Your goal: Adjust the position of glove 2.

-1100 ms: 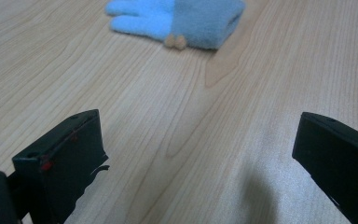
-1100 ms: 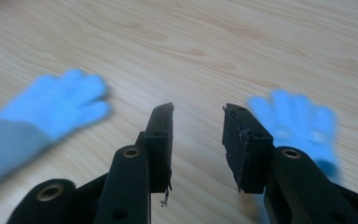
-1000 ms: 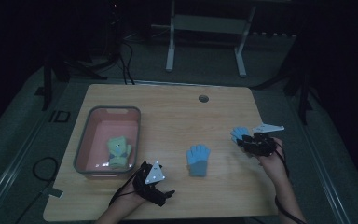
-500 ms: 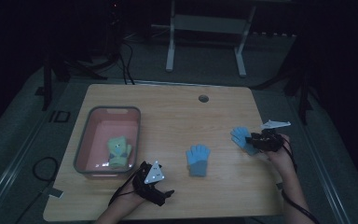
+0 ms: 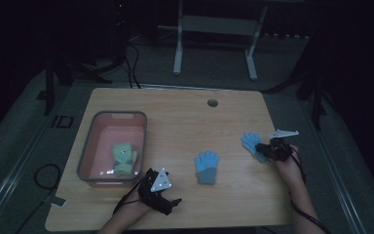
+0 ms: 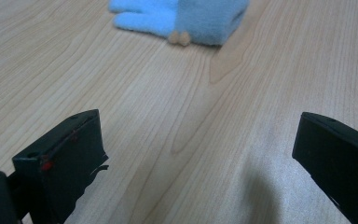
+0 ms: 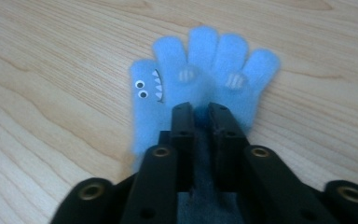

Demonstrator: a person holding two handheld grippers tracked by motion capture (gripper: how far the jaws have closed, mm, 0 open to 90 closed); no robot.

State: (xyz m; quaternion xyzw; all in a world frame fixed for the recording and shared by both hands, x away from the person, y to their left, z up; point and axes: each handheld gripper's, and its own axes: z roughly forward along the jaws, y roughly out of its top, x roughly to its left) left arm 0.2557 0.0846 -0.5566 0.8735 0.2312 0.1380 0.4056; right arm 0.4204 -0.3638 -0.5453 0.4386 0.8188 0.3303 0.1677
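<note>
Your right claw (image 7: 200, 109) dropped onto the fuzzy light-blue shark-face glove (image 7: 200, 70) w/ jaws just closing, now pinched on its cuff. Glove's fingers point away from claw, toward the pink bin (image 5: 143, 127) across the desk (image 5: 185, 122).

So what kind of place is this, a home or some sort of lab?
Probably a lab or recording setup rather than a home: a bare wooden table in a dark room, cables trailing over the carpeted floor, and a metal stand behind. Blue gloves and a pink bin look like practice props.
</note>
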